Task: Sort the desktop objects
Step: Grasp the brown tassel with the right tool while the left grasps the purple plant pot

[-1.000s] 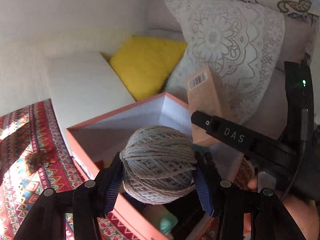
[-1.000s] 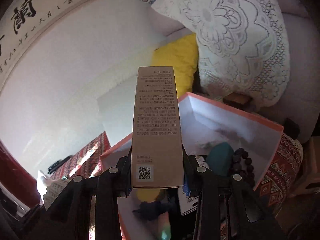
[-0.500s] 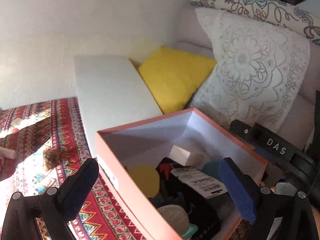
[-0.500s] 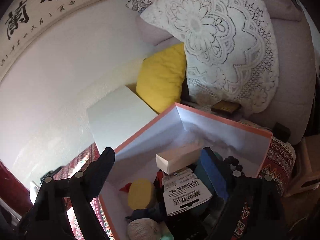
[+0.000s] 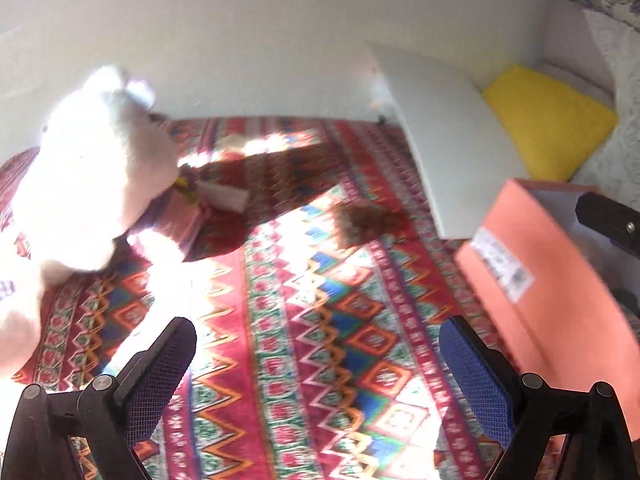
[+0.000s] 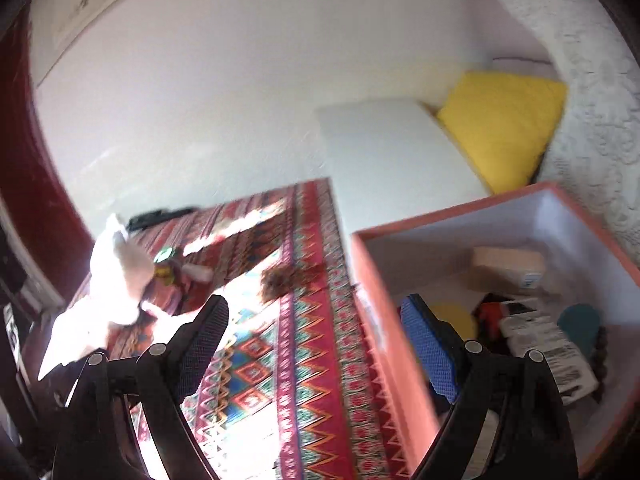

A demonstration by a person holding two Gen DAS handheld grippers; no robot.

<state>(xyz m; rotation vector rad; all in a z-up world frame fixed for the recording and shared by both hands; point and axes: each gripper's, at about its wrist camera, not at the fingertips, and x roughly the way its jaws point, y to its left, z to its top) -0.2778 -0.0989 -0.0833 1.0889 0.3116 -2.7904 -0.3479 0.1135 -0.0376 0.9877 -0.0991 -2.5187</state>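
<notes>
**Tongs spread wide over the patterned cloth**

Tongs on both sides stand released with nothing between their blue pads. Our left gripper (image 5: 316, 364) hangs above the red patterned cloth (image 5: 320, 320), its jaws far apart and only bare cloth showing in the gap. Our right gripper (image 6: 316, 336) is likewise spread wide; its left finger lies over the cloth (image 6: 304, 360) and its right finger sits over the near wall of the orange box (image 6: 384, 344).

The orange box (image 5: 560, 308) stands at the right edge of the cloth, with a white label on its outer side. From the right wrist we see into it: a tan carton (image 6: 508, 266) lies on its side toward the back, a yellow round thing (image 6: 456, 318) sits near the front wall, and a white labelled pack (image 6: 548, 350) and a teal object (image 6: 580, 324) lie further right. Motion blur keeps the rest of the contents unclear.

On the cloth, a brown fuzzy clump (image 5: 368, 222) lies near the box and just beside a white flat board (image 5: 448, 140). Far to the left a white plush toy (image 5: 92, 168) glows in strong sunlight, with small colourful items (image 5: 212, 192) just beside it that we cannot make out. A yellow cushion (image 5: 548, 124) rests behind the box, against a lace-covered cushion (image 6: 600, 120).
</notes>
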